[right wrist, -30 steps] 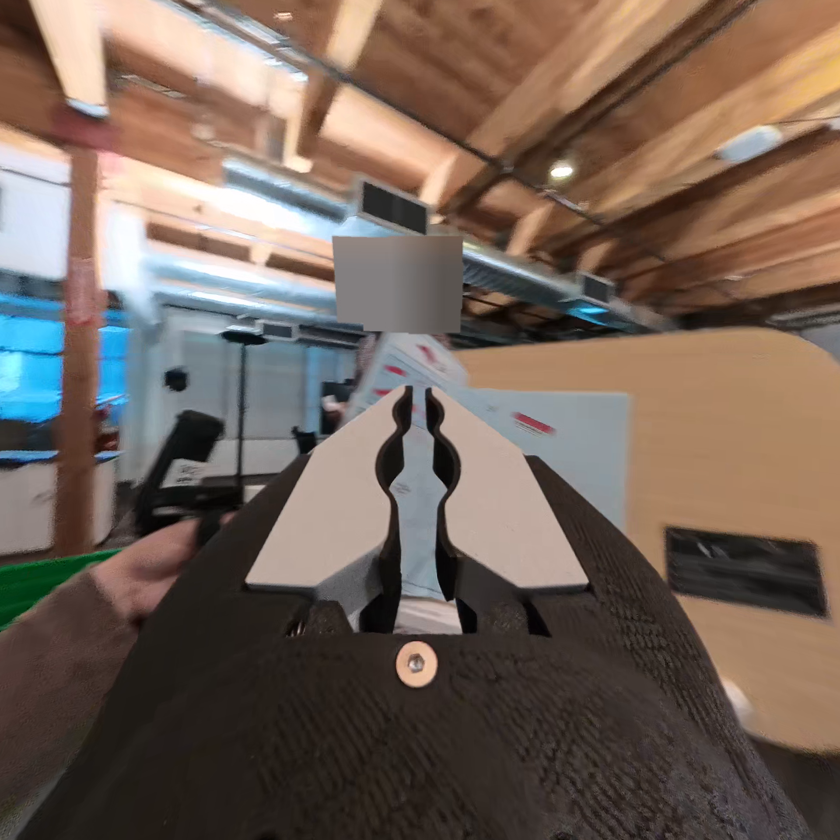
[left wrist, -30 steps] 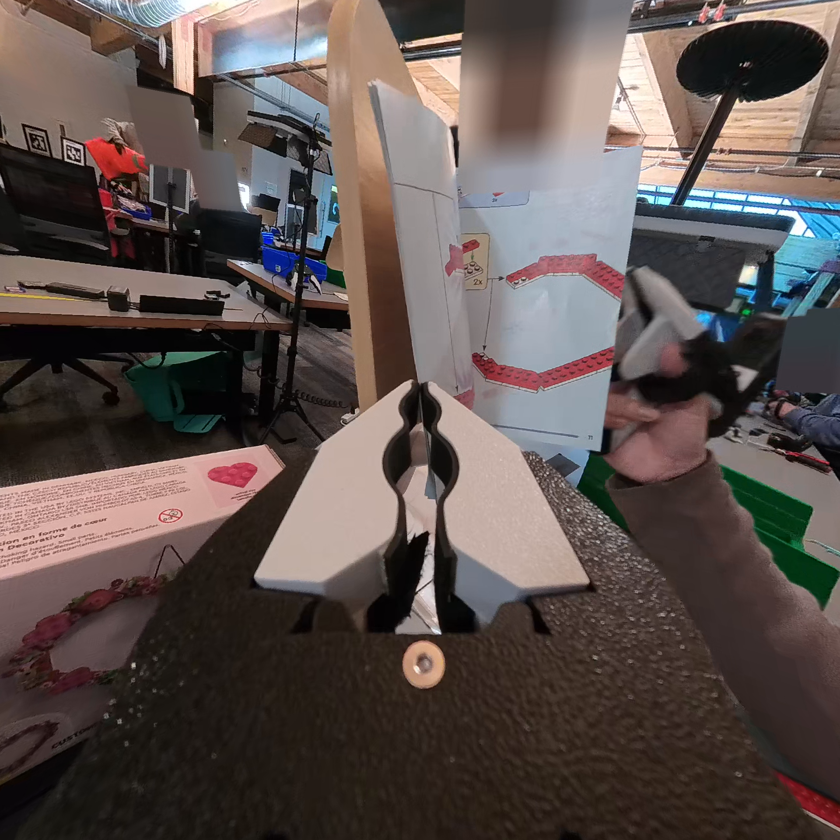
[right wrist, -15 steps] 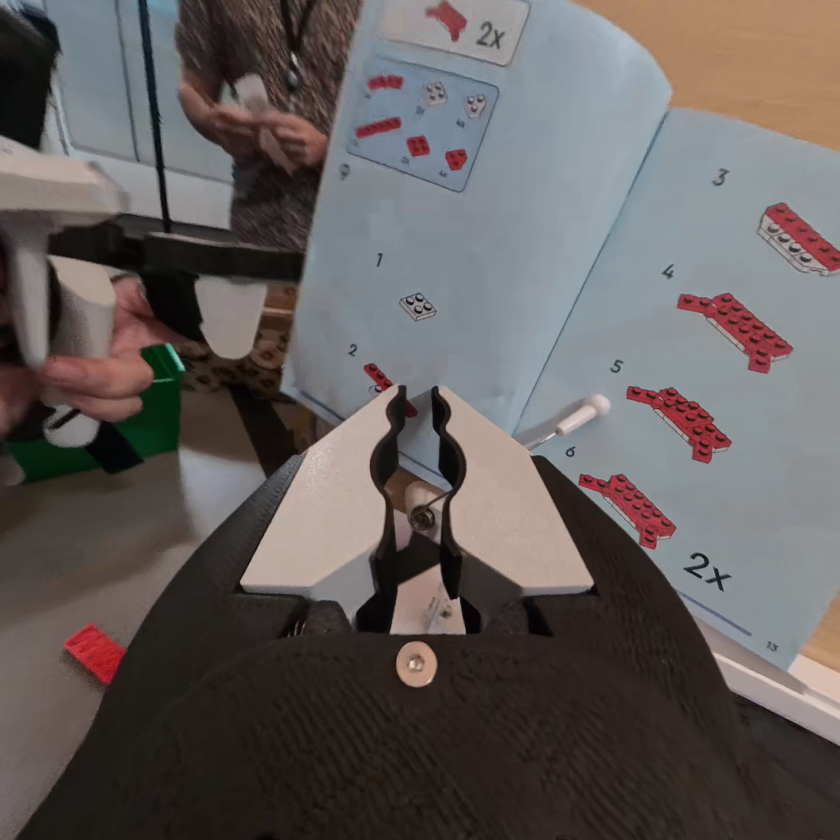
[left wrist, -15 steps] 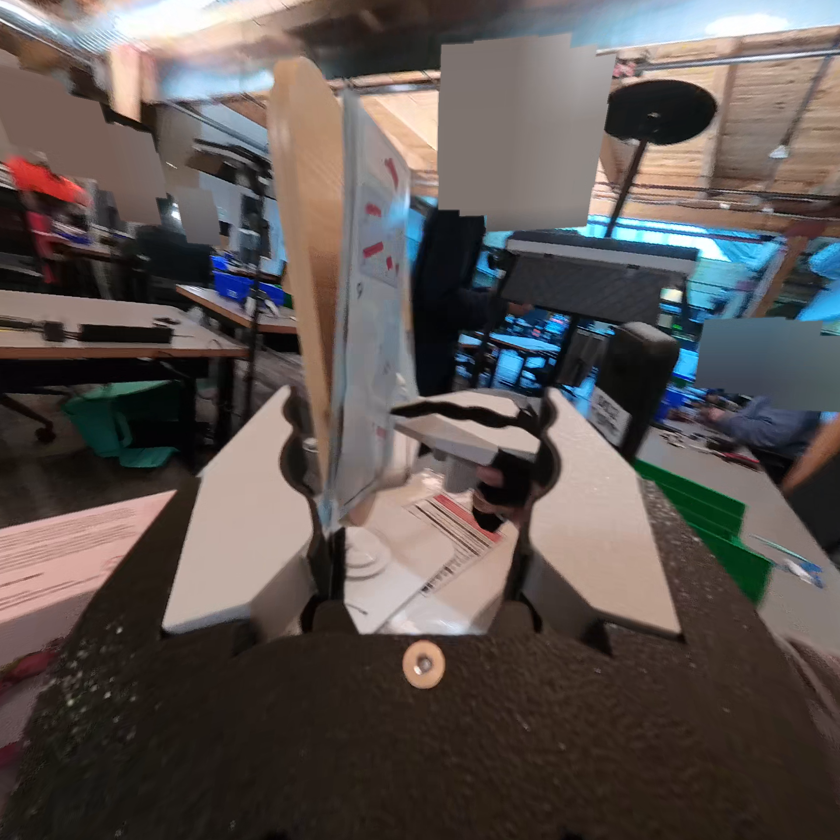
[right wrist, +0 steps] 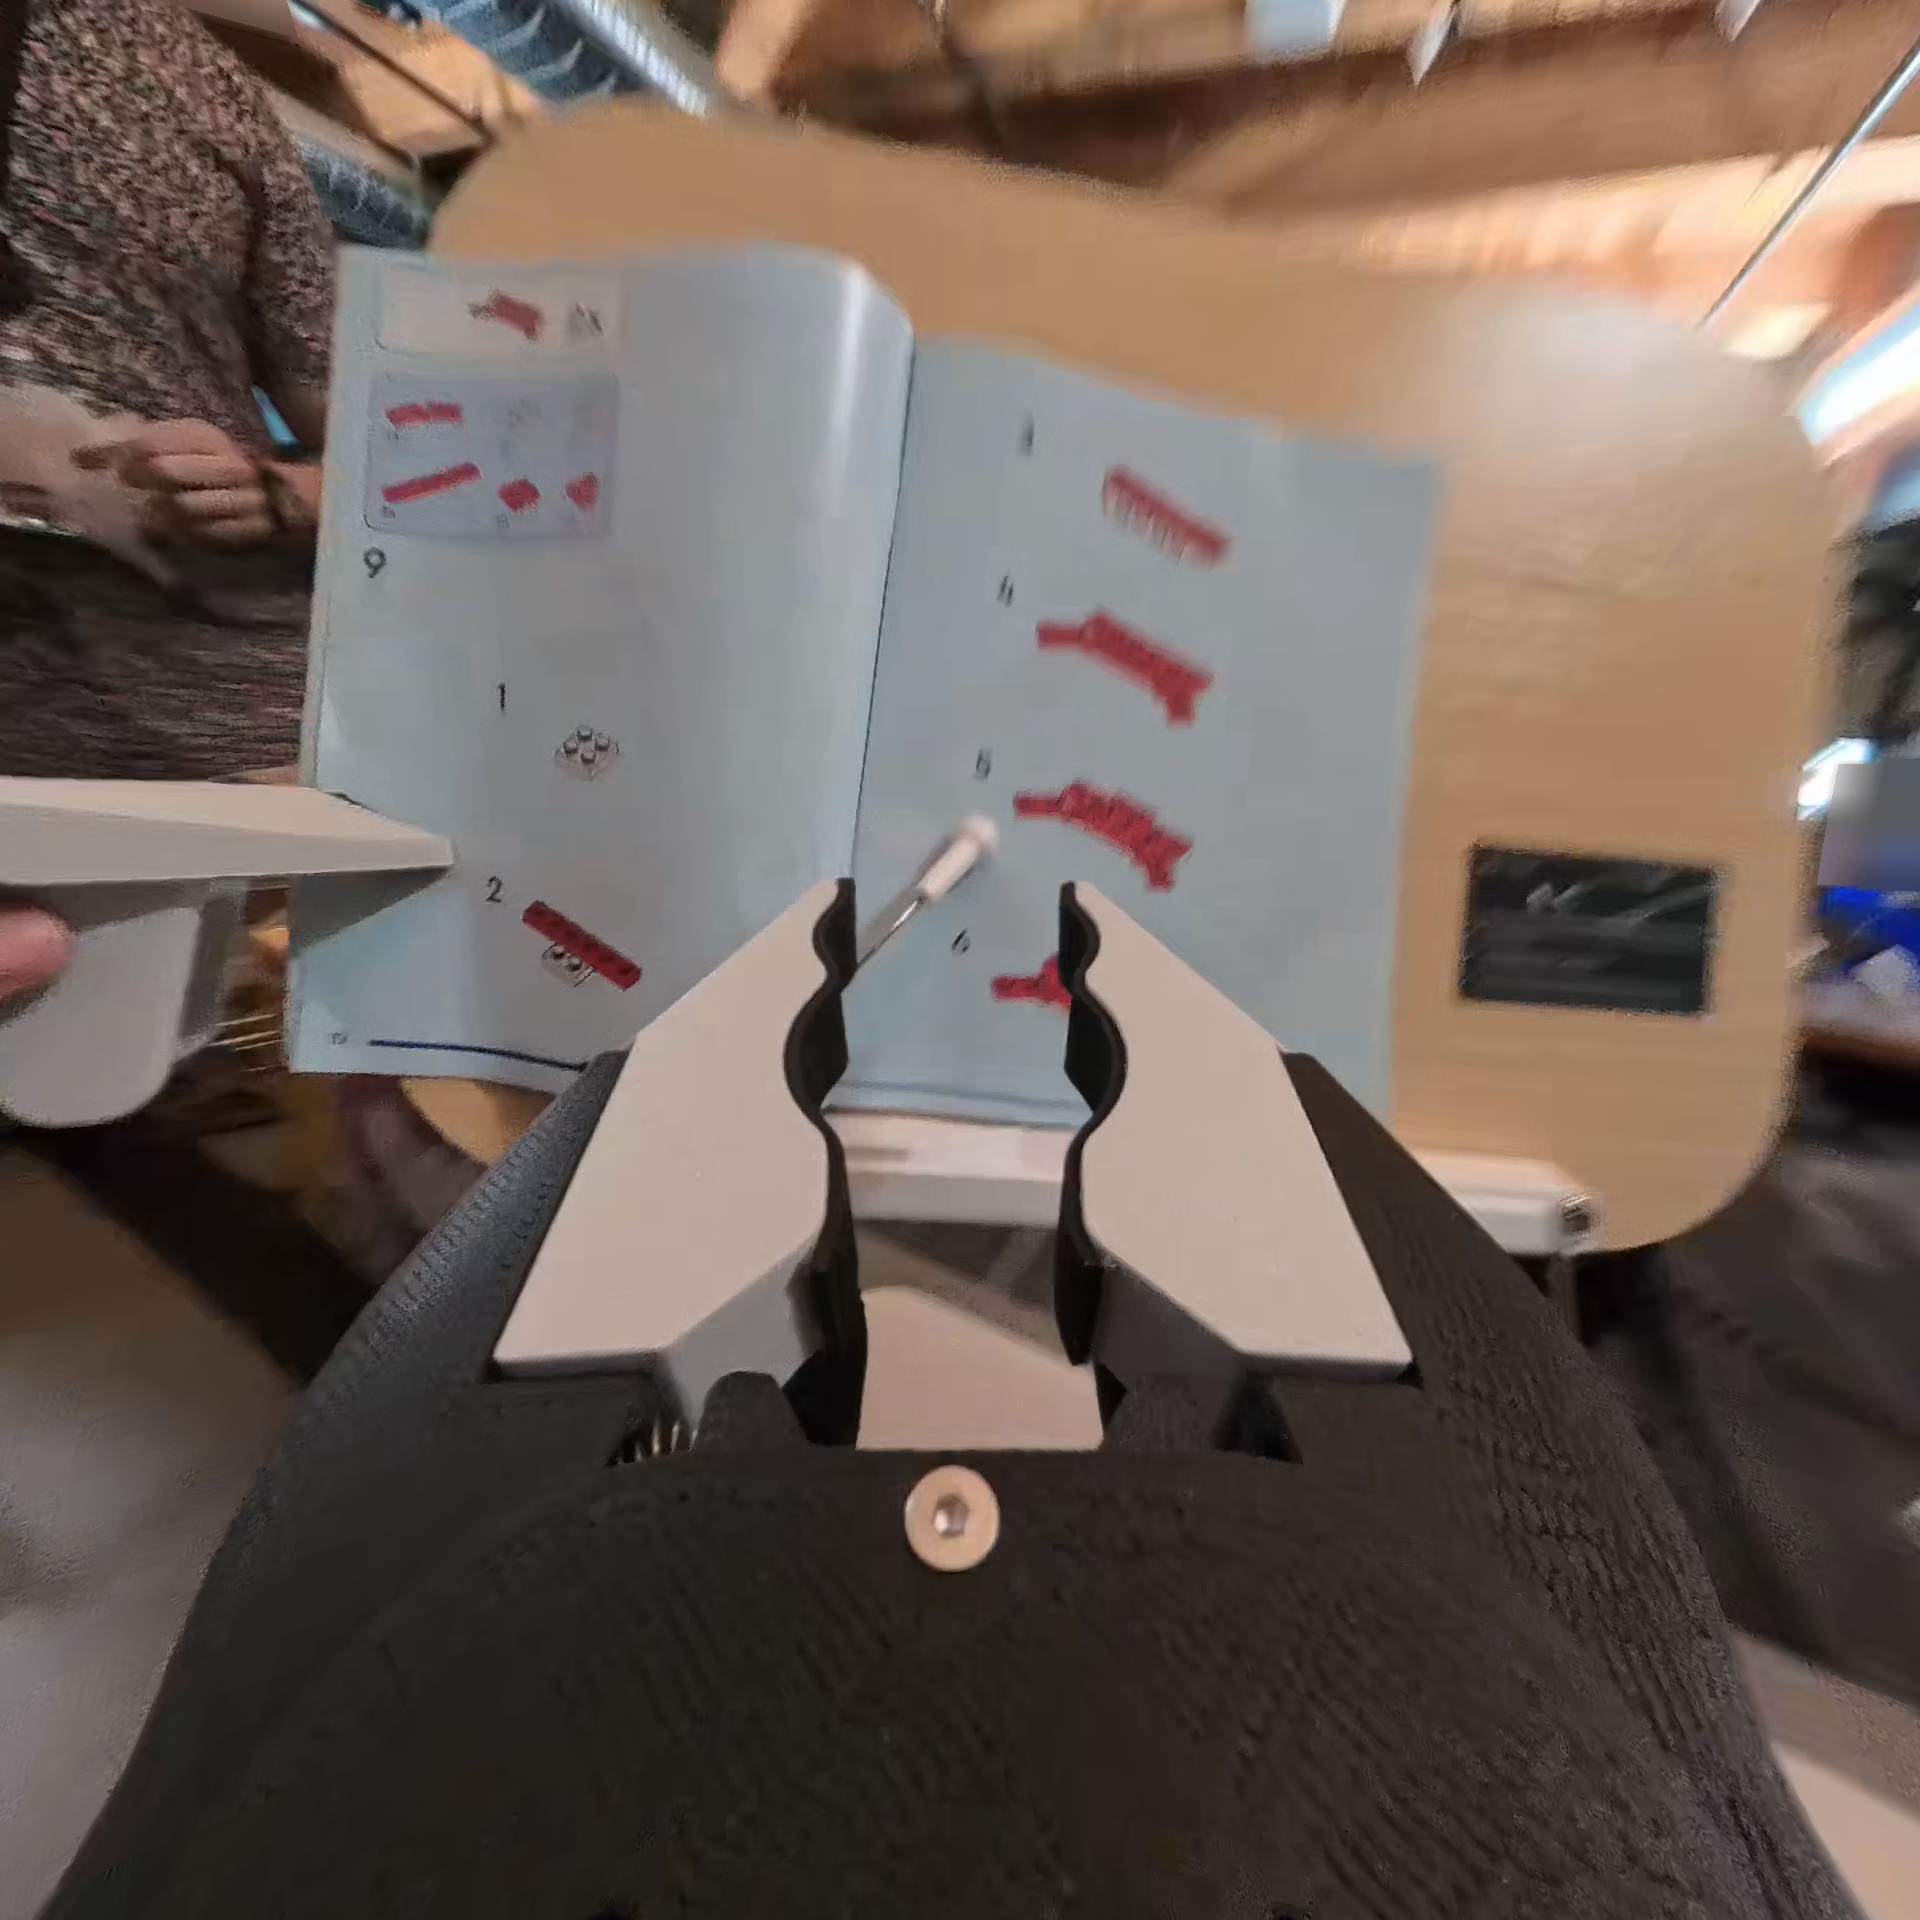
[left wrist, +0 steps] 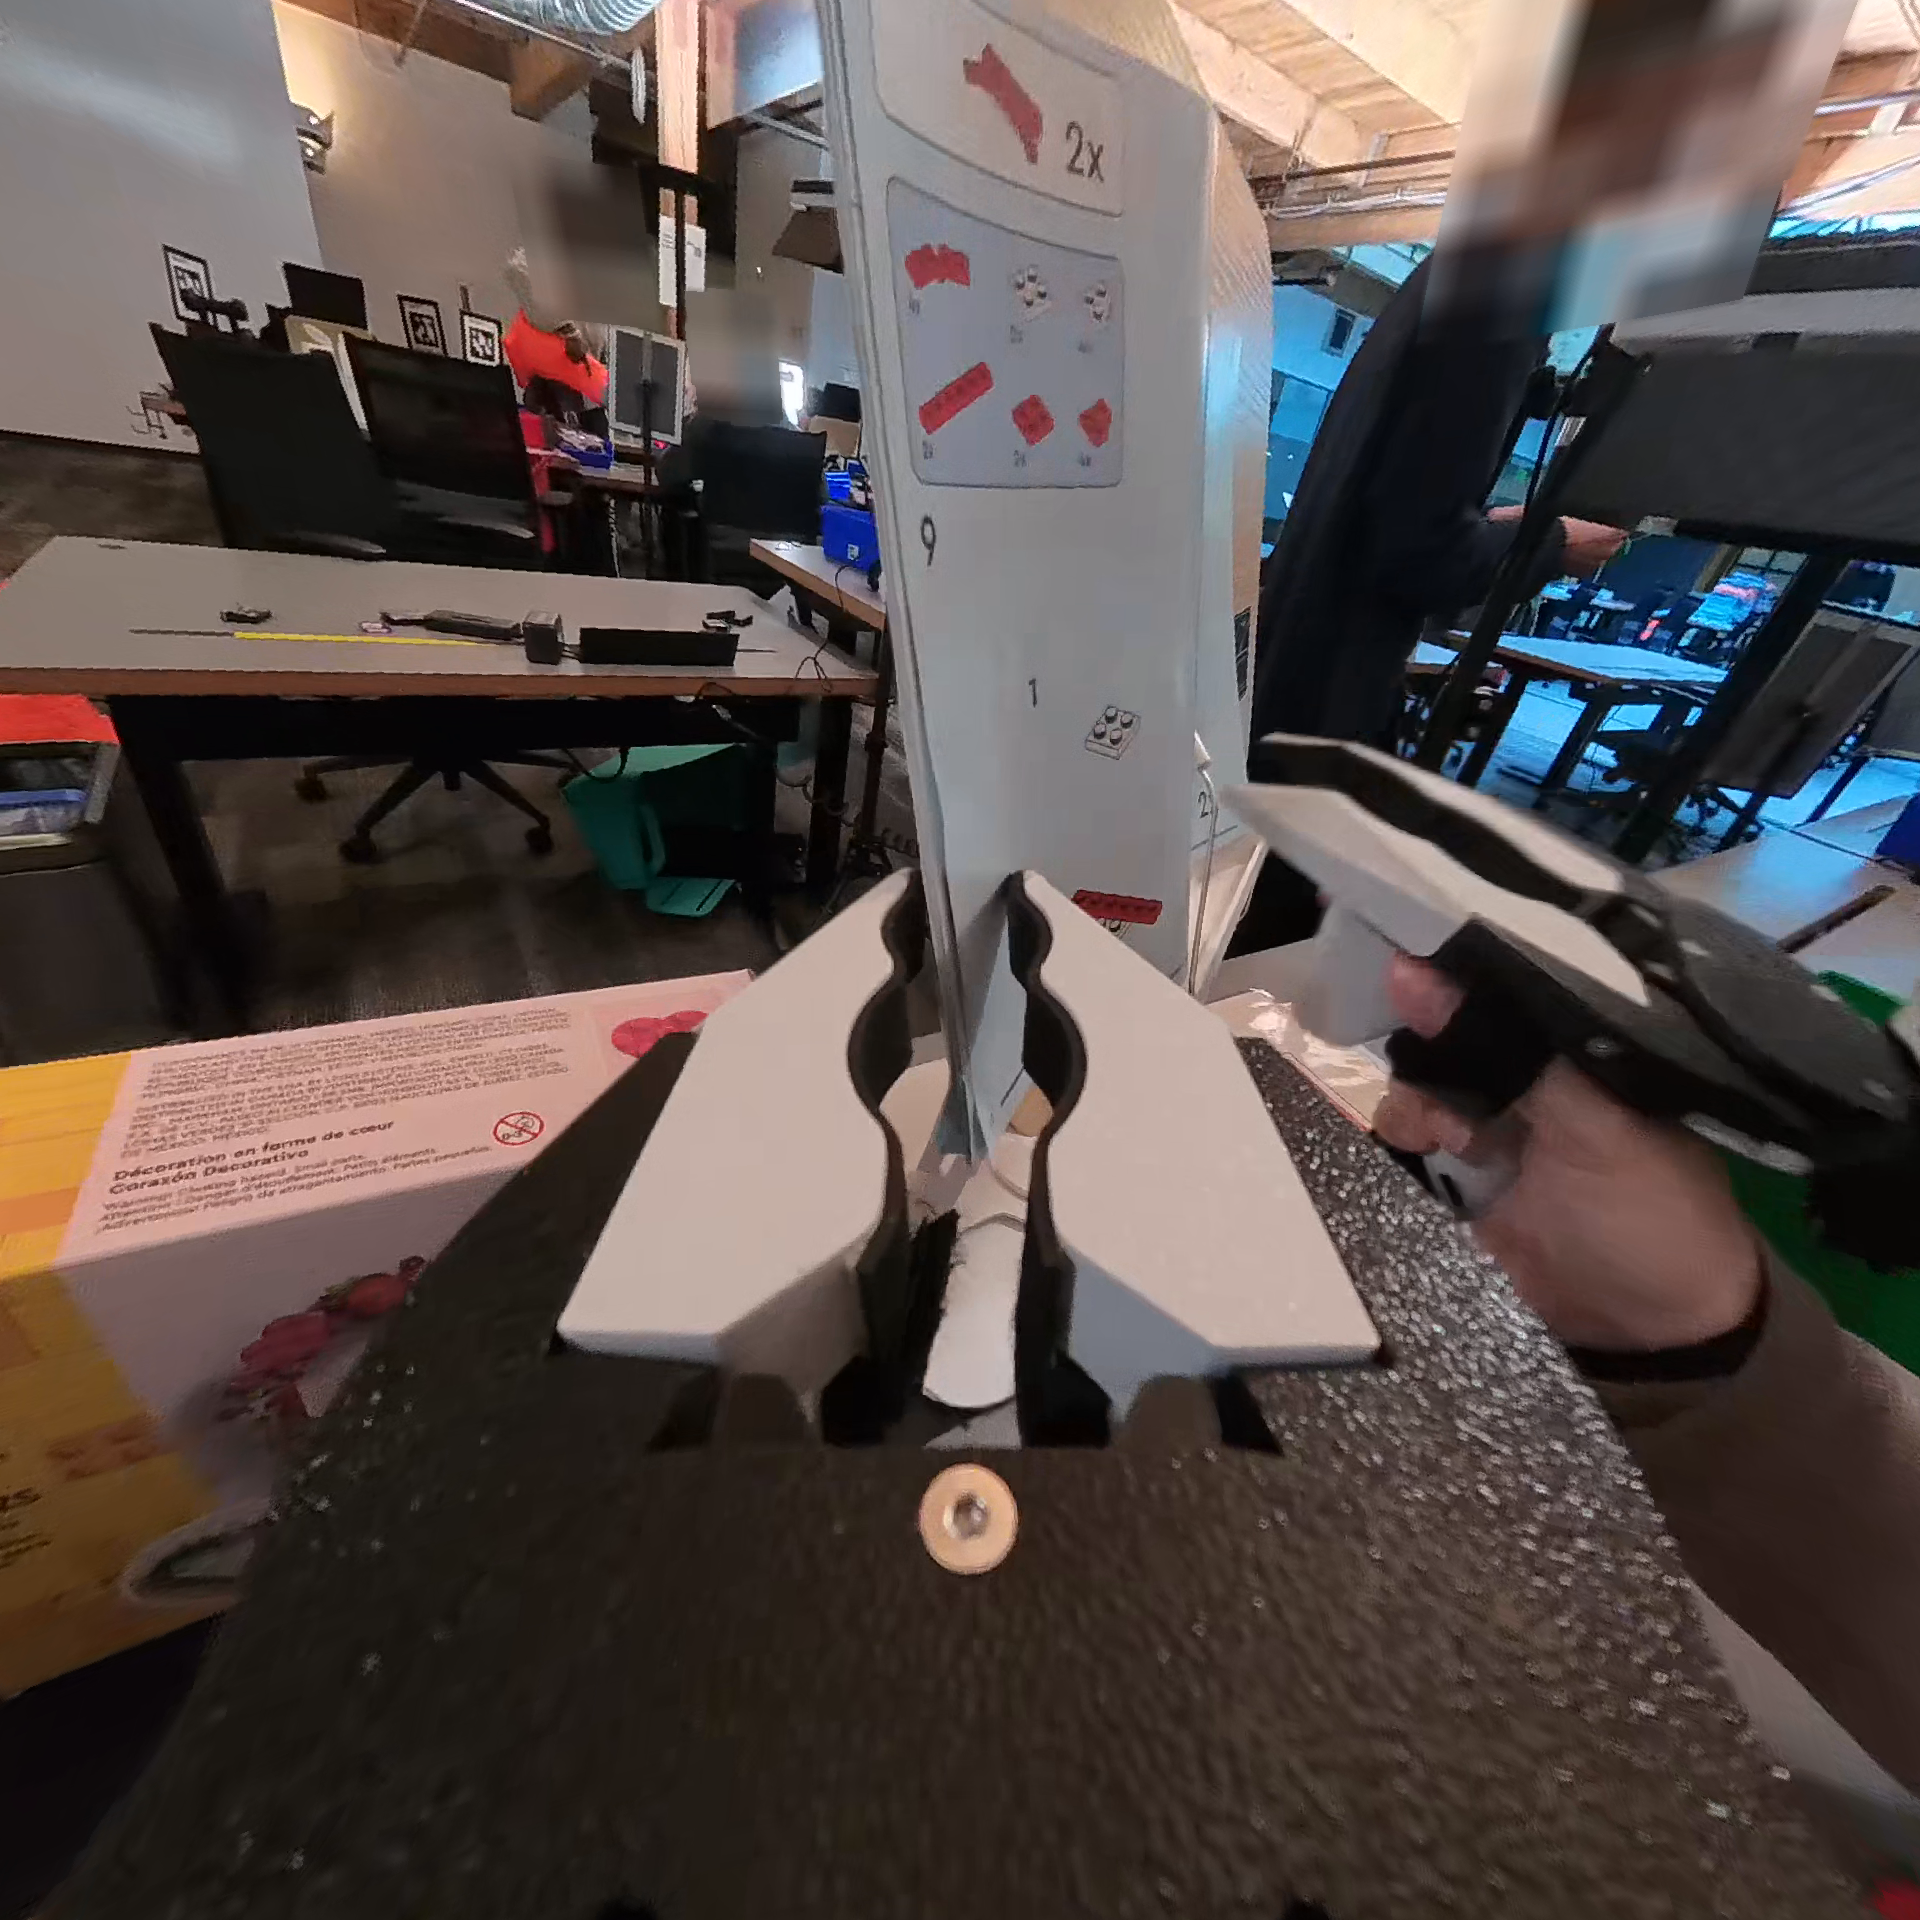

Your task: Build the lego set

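The instruction booklet (right wrist: 675, 675) has pale blue pages with red brick drawings. It stands open on a wooden stand (right wrist: 1558, 623), and a white-tipped metal rod (right wrist: 966, 842) lies across the fold. My left gripper (left wrist: 964, 894) is at the booklet's (left wrist: 1039, 582) left page, with the page's lower edge between its narrowly parted jaws. I cannot tell if the pads touch the paper. My right gripper (right wrist: 956, 904) is open and empty, facing the spread from a short distance. It also shows in the left wrist view (left wrist: 1247, 779), held in a hand. No loose bricks are in view.
The lego set's box (left wrist: 312, 1143) lies left of my left gripper. A green bin (left wrist: 1849, 1299) is behind the right hand. A person in a patterned top (right wrist: 156, 312) stands left of the stand, another in a dark coat (left wrist: 1382, 520) behind it. Office desks and chairs fill the background.
My left gripper opened wide, then narrowed around the left page's edge. My right gripper opened and drew back from the booklet, which now shows a different spread.
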A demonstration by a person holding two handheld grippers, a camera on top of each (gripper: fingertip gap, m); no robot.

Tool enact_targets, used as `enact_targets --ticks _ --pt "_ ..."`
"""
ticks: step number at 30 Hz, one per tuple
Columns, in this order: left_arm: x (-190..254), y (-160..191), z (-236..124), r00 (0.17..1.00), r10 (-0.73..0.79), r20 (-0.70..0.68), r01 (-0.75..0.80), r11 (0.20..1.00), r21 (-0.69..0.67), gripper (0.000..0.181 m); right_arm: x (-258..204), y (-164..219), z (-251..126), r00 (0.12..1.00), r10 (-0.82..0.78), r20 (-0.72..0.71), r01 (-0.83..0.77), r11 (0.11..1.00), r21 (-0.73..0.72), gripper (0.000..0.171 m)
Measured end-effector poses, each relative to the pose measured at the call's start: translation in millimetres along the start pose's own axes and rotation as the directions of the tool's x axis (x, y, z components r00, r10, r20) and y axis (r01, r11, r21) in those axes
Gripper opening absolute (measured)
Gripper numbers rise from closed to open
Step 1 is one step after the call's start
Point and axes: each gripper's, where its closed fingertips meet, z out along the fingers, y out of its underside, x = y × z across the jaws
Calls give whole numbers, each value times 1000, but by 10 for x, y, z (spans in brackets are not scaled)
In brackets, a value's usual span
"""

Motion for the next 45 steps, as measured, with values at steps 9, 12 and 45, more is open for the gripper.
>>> enact_targets --ticks 9,12,45 --pt "3 2 -3 1000 17 -1 -17 1000 -6 12 -187 111 95 935 270 230 -245 960 -133 5" --pt "1 2 1 999 29 12 -29 1000 -10 13 -239 64 91 951 175 254 -161 984 -76 4" --pt "61 -519 -941 916 140 375 -224 956 189 101 29 -508 -863 982 -165 89 158 984 80 52"
